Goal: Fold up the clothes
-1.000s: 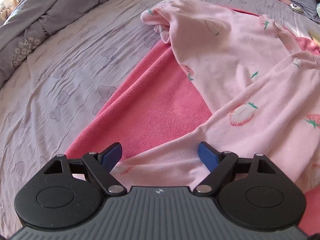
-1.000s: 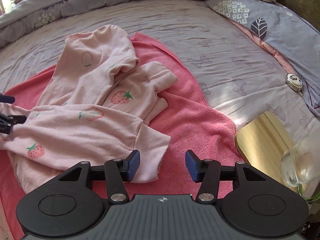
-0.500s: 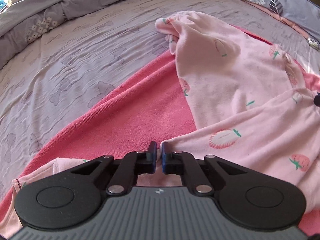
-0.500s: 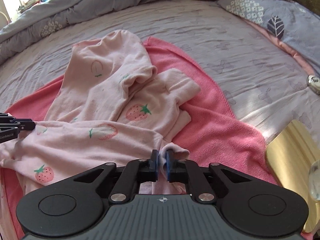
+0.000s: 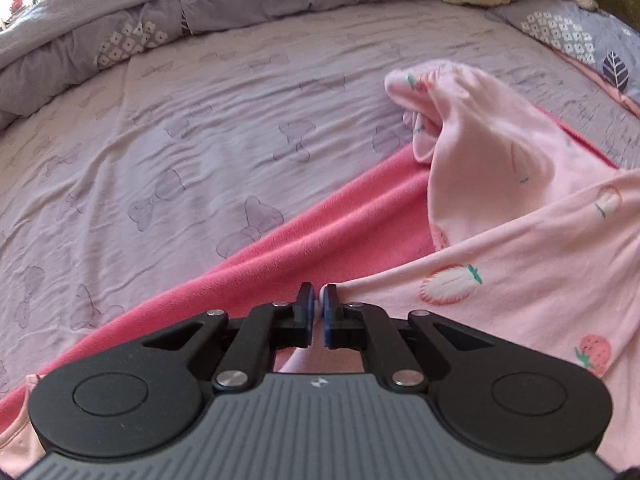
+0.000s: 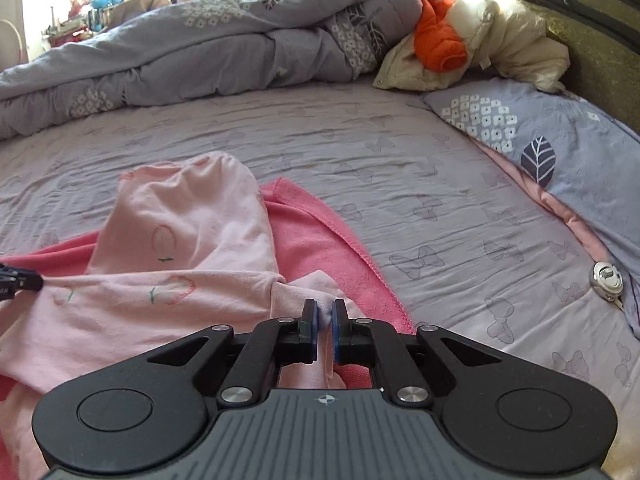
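As both grippers clamp the cloth, the scene reads as follows.

Garment: pink strawberry-print garment (image 5: 520, 264) lies crumpled on a pink towel (image 5: 340, 232), partly spilling off it onto the bed sheet (image 5: 180, 152); one leg or sleeve end (image 5: 424, 92) reaches past the towel's far edge.

Left gripper: left gripper (image 5: 319, 304) has its blue pads pressed together on a pinch of the garment's near edge; cloth runs taut from the pads toward the right of the view.

Right gripper: right gripper (image 6: 325, 316) likewise pinches a fold of the garment (image 6: 180, 304) between nearly closed pads, at the garment's right end, over the towel (image 6: 320, 240).

Cross view: the left gripper's tip (image 6: 20, 280) shows at the left edge of the right wrist view, holding the opposite end of the same cloth span.

Bed: grey butterfly-print sheet (image 6: 400, 200); rolled grey quilt (image 6: 200, 52) along the far side; pillow (image 6: 560, 148) at right; cream and orange jacket (image 6: 460, 44) by the headboard.

Containers: only a small round metal object (image 6: 606, 280) lies on the sheet near the pillow; what it is cannot be told.
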Demonstrator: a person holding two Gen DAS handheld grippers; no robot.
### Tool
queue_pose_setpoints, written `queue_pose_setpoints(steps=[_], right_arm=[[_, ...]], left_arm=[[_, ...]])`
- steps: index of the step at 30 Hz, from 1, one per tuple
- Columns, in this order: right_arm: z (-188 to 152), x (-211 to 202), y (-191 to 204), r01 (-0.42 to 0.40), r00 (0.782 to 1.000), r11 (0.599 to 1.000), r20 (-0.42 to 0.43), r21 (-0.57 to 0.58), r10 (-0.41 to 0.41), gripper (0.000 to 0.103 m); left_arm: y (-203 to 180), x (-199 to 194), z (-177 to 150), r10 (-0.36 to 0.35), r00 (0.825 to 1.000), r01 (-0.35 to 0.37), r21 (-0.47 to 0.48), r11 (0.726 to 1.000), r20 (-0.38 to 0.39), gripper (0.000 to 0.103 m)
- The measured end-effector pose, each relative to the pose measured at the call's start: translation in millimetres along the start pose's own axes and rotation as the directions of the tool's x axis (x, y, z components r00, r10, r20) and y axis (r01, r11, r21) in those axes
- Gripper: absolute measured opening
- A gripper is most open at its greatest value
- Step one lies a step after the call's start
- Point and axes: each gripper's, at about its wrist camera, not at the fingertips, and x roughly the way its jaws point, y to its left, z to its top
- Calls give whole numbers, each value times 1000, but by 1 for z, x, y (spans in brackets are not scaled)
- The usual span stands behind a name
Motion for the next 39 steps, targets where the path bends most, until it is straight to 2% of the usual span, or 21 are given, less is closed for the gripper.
queue_pose_setpoints(steps=[2,5,6,7,8,9,11,14,15,16,17,19,20,21,22,23,24,25,29,34,39], right_arm=[[-1,25,-1,43,999,999,-32,-5,-43,8],[-1,40,-6,88,995,996,-55,19,-87,9],[0,38,-7,92,995,995,-44,30,-91,9],[2,27,-6,81,997,996,-2,35,-81,11],[3,16,-4,63,997,997,39,36,-64,18],[4,4,0,35,996,999,78,27,-37,25],[5,-20,15,-61,989,998,137,0,61,62],[1,-48,60,-230,960,968,136,-101,243,65],[-5,-56,79,-293,943,946,120,-139,310,65],[-13,-64,98,-373,915,912,99,-172,392,65],[-21,-74,118,-458,876,866,67,-203,478,65],[-43,-95,161,-626,768,734,-44,-265,639,65],[-58,-106,180,-683,716,664,-97,-305,691,65],[-74,-116,198,-717,679,606,-147,-343,720,64],[-91,-123,213,-745,649,556,-205,-369,733,60],[-108,-126,224,-763,633,525,-274,-377,724,53],[-124,-129,231,-772,626,507,-324,-384,709,49],[-138,-134,229,-761,641,513,-335,-398,691,42],[-177,-159,208,-715,692,512,-375,-476,617,42],[-188,-176,176,-723,691,535,-460,-436,558,42],[-177,-175,179,-697,713,592,-477,-404,514,44]], left_arm=[[-9,0,2,34,999,-34,22,999,13,3],[-7,-21,11,9,997,-8,-6,1000,71,17],[-1,-33,16,-27,993,30,-26,999,114,28],[7,-45,22,-51,987,58,-47,997,152,46],[16,-57,28,-54,982,68,-71,995,180,53],[25,-68,32,-47,979,67,-95,993,199,64],[46,-91,32,-17,974,50,-139,989,225,66],[71,-113,12,87,981,-59,-163,985,172,66],[76,-115,0,114,984,-93,-151,984,134,66],[80,-116,-14,135,986,-122,-134,984,96,66],[83,-115,-29,149,987,-142,-113,983,53,66],[85,-106,-57,155,987,-157,-74,985,-39,66],[85,-99,-70,151,986,-156,-57,986,-74,66],[83,-92,-80,149,984,-153,-40,987,-95,66],[81,-83,-88,147,983,-150,-22,988,-110,66],[79,-78,-93,152,983,-154,-12,988,-101,68],[79,-74,-93,158,984,-160,-19,987,-79,72],[80,-71,-90,161,985,-163,-35,986,-61,75],[95,-57,-75,162,985,-169,-145,975,-59,86],[99,-56,-67,163,979,-186,-212,959,-120,86],[85,-65,-68,200,963,-233,-188,954,-181,86]])
